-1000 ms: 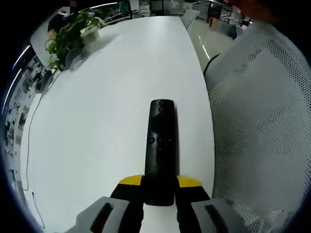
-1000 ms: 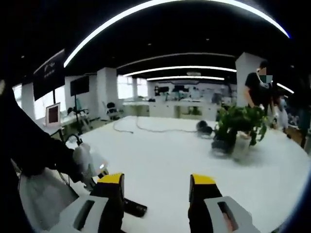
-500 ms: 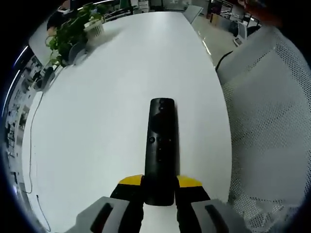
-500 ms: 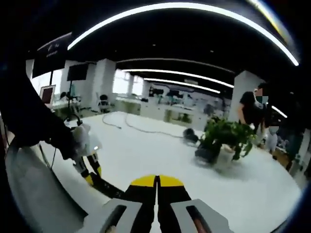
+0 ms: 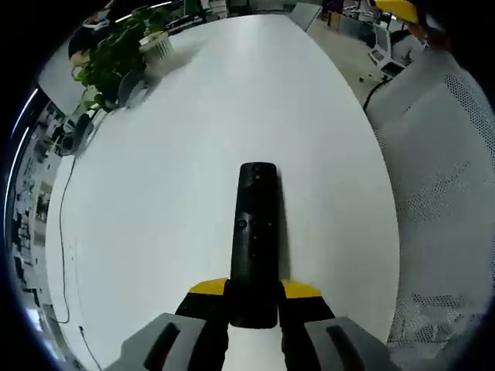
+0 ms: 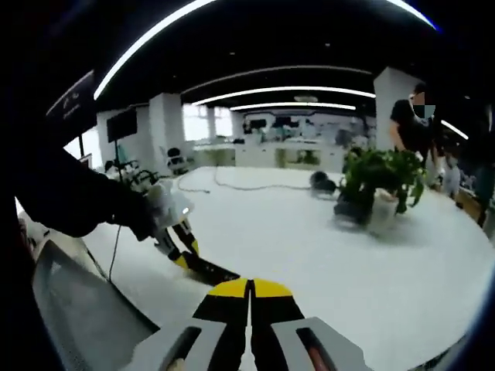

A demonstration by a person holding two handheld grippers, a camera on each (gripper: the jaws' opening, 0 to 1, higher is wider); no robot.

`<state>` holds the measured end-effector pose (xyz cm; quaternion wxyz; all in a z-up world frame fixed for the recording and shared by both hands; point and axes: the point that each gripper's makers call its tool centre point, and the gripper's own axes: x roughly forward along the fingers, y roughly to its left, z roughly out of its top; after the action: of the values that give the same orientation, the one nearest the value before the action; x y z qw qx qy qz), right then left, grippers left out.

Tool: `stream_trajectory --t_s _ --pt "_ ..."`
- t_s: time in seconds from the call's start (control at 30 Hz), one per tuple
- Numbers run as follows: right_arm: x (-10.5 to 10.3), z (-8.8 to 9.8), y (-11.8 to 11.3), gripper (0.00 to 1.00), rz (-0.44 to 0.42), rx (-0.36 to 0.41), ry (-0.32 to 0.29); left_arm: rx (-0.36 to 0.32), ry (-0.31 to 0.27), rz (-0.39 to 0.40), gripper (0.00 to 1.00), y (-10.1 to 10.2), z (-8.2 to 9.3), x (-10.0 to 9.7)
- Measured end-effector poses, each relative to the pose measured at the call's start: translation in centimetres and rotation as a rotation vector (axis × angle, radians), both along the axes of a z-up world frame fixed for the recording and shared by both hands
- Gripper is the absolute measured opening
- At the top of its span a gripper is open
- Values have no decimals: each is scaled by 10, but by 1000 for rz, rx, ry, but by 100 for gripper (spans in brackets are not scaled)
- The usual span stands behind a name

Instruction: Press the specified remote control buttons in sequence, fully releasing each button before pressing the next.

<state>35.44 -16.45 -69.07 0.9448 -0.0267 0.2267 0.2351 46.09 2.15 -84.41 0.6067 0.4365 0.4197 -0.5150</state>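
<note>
The left gripper [image 5: 254, 297] grips the near end of the black remote [image 5: 255, 239] w/ its yellow tips. The remote's long side points straight away from the claw, over the white table [image 5: 170, 170], buttons up. The right gripper [image 6: 249, 287] is shut tight w/ nothing in it, tips touching. In the right gripper view the remote [image 6: 207, 269] lies to the left & a bit farther off, so the right claw must reach left & down to press, prob.
</note>
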Motion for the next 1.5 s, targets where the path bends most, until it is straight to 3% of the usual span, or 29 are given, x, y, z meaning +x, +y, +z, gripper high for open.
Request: stream_trajectory --t_s 0.5,0.87,1.2,1.3,1.5 --pt "-1 -11 1 0 3 -37 50 28 -51 -25 24 5 -2 60" --pt "-2 -16 1 0 2 -60 74 68 -57 -57 24 5 -9 104" --pt "-2 -20 0 0 -3 -72 98 88 -61 -53 24 6 -13 139" --pt "-2 -21 0 0 -7 -71 105 85 -50 -3 24 8 -18 154" --pt "-2 -22 -2 0 -15 -77 112 87 -66 7 24 5 -21 168"
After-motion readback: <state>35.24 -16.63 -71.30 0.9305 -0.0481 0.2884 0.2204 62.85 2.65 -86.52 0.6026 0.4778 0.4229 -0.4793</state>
